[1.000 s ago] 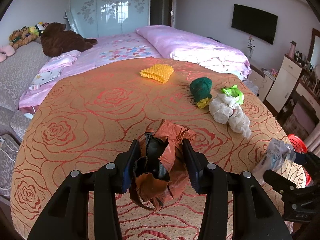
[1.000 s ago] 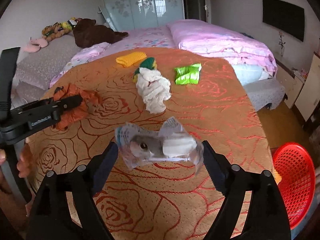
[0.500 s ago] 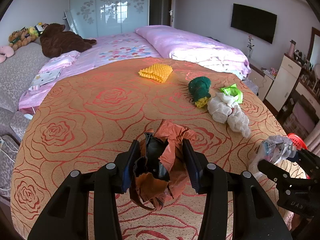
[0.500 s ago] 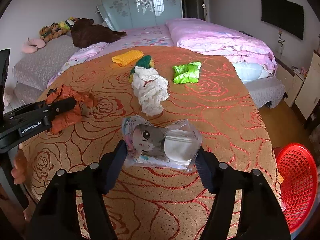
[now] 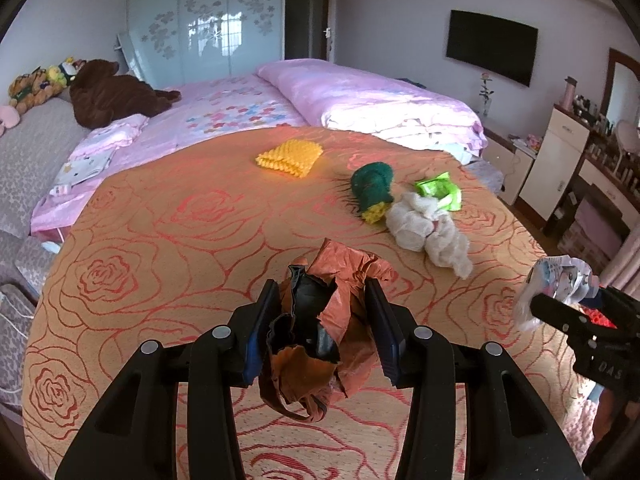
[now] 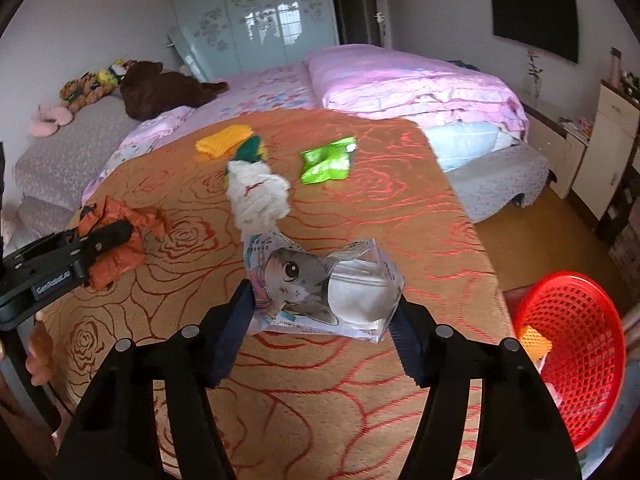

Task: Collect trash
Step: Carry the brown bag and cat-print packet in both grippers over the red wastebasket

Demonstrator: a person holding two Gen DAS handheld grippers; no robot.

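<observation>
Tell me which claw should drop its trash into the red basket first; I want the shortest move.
Right. The right claw, gripping the cat-print packet, has the red basket just beside it; the left claw, holding the brown wrapper, sits farther off.

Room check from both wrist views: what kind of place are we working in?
A home bedroom, most likely. A large bed with a folded pink duvet fills the view, a frosted sliding-door wardrobe stands at the back, and a television hangs on the wall.
</observation>
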